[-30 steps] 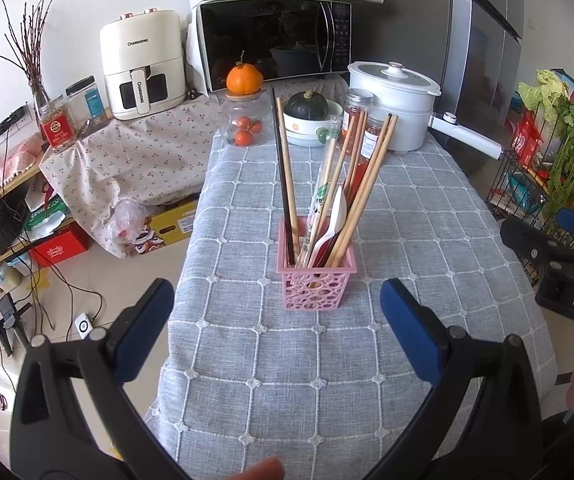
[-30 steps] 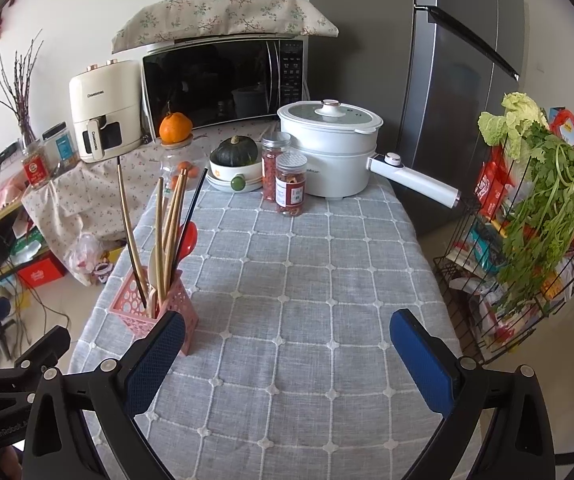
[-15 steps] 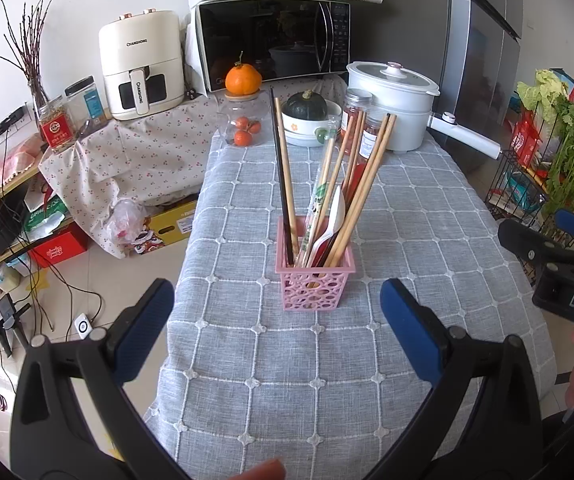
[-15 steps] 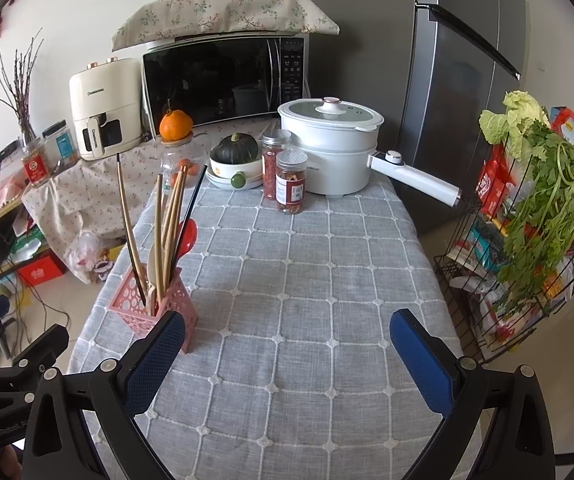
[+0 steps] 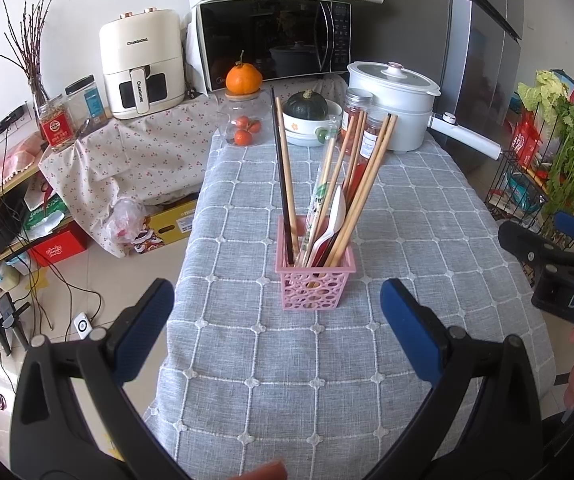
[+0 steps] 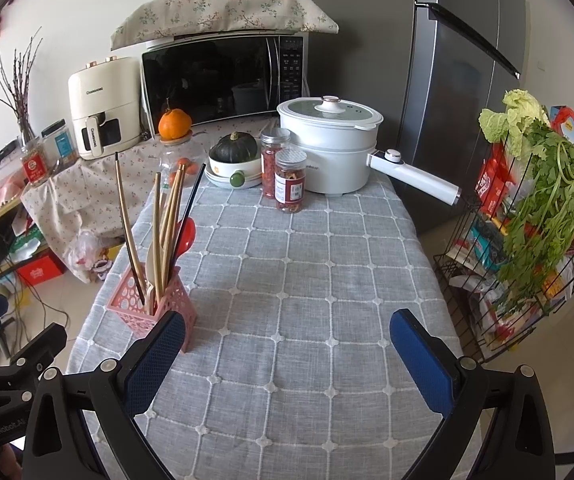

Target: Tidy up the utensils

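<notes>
Jaws wide apart, both grippers (image 5: pixel 277 320) (image 6: pixel 287 354) empty.

A pink openwork basket (image 5: pixel 314 280) stands upright on the near-left tablecloth, holding chopsticks (image 5: pixel 367 184) and spoons (image 5: pixel 333 222) leaning upward.

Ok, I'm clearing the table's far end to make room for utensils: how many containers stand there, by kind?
Clear jars with silver lids: 2
Round glass jar with wooden lid: 1
White lidded electric pot: 1
White bowl holding a green squash: 1
Total: 5
</notes>
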Demonstrator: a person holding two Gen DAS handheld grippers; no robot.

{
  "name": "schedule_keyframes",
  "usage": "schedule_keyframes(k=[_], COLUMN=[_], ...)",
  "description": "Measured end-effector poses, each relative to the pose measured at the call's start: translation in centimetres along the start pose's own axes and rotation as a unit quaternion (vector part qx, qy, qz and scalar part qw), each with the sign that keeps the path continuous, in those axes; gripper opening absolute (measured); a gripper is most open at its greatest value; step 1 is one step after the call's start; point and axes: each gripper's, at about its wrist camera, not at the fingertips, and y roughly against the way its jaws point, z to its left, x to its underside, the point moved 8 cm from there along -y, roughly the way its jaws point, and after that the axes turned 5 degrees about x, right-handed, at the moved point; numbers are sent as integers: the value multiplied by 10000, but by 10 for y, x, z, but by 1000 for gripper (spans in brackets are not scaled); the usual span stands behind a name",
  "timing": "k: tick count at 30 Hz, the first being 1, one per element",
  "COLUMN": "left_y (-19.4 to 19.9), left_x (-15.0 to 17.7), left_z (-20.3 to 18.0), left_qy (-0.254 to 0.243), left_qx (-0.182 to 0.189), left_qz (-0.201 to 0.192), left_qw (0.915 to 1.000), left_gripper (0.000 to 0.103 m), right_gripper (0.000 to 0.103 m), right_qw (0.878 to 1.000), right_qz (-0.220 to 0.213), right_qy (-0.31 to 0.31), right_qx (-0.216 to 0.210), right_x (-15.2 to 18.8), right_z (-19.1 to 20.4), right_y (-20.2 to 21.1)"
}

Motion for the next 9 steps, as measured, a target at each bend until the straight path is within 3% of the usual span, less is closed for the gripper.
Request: schedule_keyframes(k=[9], left_y=[2], left_x=[-2], left_z=[0], left_qy=[-22], left_qx=[35], left_qz=[-156], left_qw=[9999], left_gripper=[102], right_gripper=[103], right_qw=[10000], right_qz=[46], right_qy=[-15], right_qx=[-42], right_x=[1], right_z=[0], right_y=[-2])
